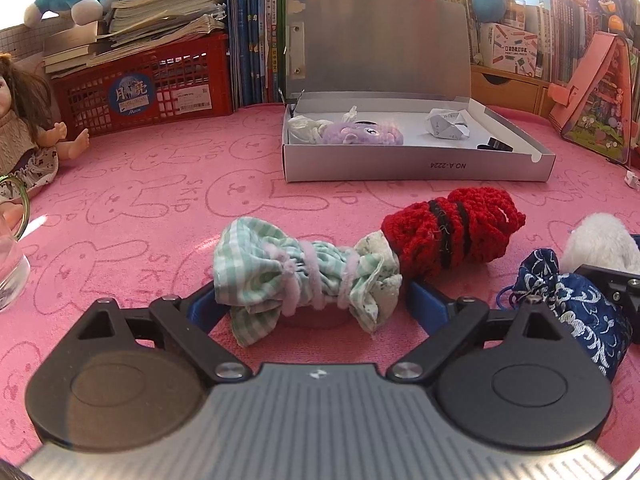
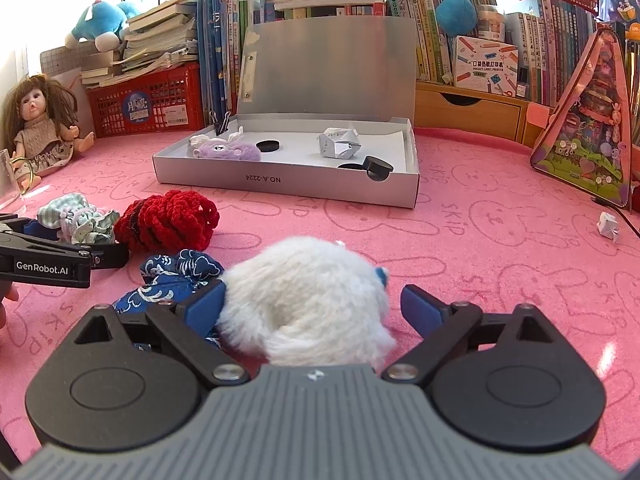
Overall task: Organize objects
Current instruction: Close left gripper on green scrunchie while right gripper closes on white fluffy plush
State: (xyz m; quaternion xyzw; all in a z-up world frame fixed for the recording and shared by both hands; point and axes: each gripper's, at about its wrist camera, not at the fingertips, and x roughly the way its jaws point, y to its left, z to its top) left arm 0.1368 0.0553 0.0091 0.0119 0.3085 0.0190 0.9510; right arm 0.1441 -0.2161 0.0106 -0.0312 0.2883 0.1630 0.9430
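On the pink mat lies a green checked cloth bundle [image 1: 304,276] tied with pink cord. It sits between the blue fingers of my left gripper [image 1: 312,290], which stands open around it. A white fluffy toy [image 2: 304,296] lies between the fingers of my right gripper [image 2: 312,288], also open. The left finger [image 2: 206,308] touches the fur and the right finger stands apart from it. A red crocheted piece [image 1: 452,228] and a blue patterned pouch [image 1: 568,308] lie between the two. Further back an open silver box [image 1: 416,168] holds a purple plush [image 1: 360,134] and crumpled paper [image 1: 446,124].
A doll [image 2: 40,128] sits at the far left beside a red crate [image 2: 148,104] stacked with books. At the right stands a pink house-shaped case [image 2: 584,128], with a small paper scrap [image 2: 608,226] near it. A clear cup [image 1: 8,264] is at the left edge.
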